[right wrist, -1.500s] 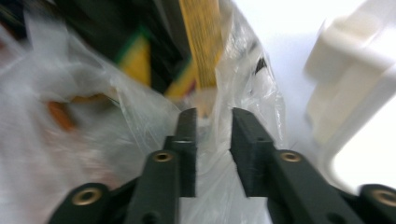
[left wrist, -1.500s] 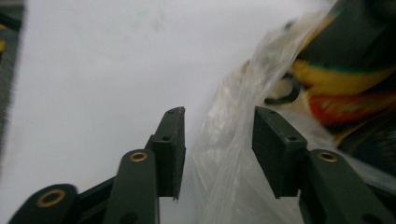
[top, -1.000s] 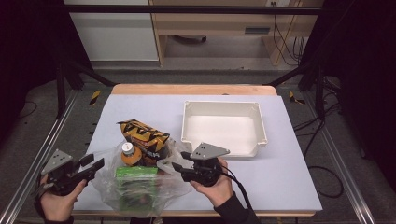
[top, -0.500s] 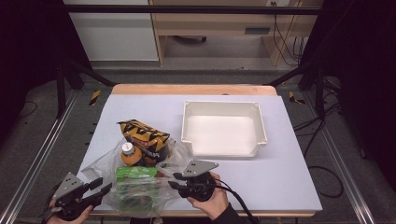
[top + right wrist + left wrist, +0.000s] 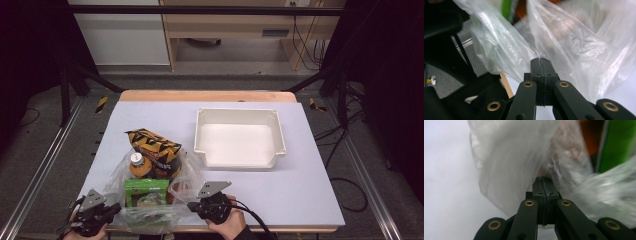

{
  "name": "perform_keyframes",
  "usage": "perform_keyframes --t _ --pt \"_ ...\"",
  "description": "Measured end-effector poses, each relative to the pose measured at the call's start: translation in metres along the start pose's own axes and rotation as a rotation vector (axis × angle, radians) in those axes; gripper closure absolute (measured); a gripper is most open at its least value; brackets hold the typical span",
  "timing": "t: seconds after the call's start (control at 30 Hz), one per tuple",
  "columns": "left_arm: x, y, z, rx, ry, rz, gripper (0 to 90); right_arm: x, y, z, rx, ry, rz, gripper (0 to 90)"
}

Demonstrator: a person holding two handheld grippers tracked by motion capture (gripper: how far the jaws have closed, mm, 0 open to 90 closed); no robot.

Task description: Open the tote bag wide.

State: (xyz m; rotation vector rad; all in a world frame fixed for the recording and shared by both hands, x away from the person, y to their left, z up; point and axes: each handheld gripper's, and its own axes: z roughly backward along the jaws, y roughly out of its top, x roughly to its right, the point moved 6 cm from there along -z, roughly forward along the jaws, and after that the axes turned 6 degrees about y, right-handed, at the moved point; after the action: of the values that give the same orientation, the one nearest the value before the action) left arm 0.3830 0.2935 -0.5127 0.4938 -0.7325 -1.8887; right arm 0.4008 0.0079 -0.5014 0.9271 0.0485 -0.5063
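Both tongs, left and right, were clamped on the bag's near edge, which stretched between them. They seemingly were emptying it; next, pulling it off the groceries.

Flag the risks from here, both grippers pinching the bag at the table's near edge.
1. Tear or slip: the left gripper and right gripper each clamp only a thin fold of the bag; its load could rip the film or pull it free.
2. Spill: the bottle, green box and snack pack lie loose, the pack poking out the far end, so a hard tug may dump them.
3. Drop: the bag overhangs the table edge.
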Motion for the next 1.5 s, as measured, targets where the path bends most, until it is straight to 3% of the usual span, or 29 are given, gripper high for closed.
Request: perform_keyframes --t 0.13,0.27,0.33,0.43,0.53,0.63,0.77,0.97,1.07,1.13,1.27,1.3,1.37,1.5 --pt "0.001 -0.001 -0.004 -0.008 0.010 -0.012 88.7 0.007 -0.009 -0.012 -0.018 -0.041 -0.025 90.0" --pt "-0.002 0.000 -0.002 0.012 0.025 0.001 82.5 0.008 -0.014 -0.018 -0.033 -0.068 -0.028 90.0" --pt "-0.004 0.004 0.003 0.061 0.012 0.042 76.2 0.008 -0.016 -0.014 -0.040 -0.079 -0.038 90.0" --pt "-0.010 0.014 0.011 0.123 -0.004 0.086 73.9 0.011 -0.019 -0.009 -0.036 -0.080 -0.063 90.0" --pt "-0.016 0.027 0.016 0.164 0.019 0.086 72.6 0.011 -0.020 -0.009 -0.031 -0.079 -0.068 90.0" --pt "-0.025 0.035 0.010 0.153 0.070 0.084 72.2 0.010 -0.020 -0.010 -0.030 -0.091 -0.054 90.0" --pt "-0.028 0.034 -0.004 0.109 0.089 0.068 72.1 0.007 -0.019 -0.005 -0.008 -0.084 -0.035 82.4" --pt "-0.028 0.028 -0.010 0.098 0.084 0.067 73.9 -0.001 0.000 0.025 0.122 -0.086 -0.005 70.2" --pt "-0.028 0.029 -0.011 0.099 0.080 0.064 74.8 -0.006 0.020 0.040 0.205 -0.103 0.032 62.8" --pt "-0.028 0.028 -0.010 0.102 0.080 0.063 75.1 -0.006 0.034 0.043 0.241 -0.127 0.054 52.9" --pt "-0.030 0.026 -0.011 0.096 0.088 0.058 75.8 -0.001 0.048 0.027 0.206 -0.135 0.081 42.6" --pt "-0.030 0.025 -0.012 0.093 0.087 0.057 76.0 0.000 0.046 0.021 0.176 -0.128 0.078 44.6" --pt "-0.030 0.022 -0.014 0.086 0.089 0.055 76.3 0.005 0.038 0.012 0.117 -0.142 0.094 57.5" --pt "-0.031 0.019 -0.016 0.075 0.089 0.056 76.7 0.018 0.015 0.010 0.063 -0.148 0.035 85.8"
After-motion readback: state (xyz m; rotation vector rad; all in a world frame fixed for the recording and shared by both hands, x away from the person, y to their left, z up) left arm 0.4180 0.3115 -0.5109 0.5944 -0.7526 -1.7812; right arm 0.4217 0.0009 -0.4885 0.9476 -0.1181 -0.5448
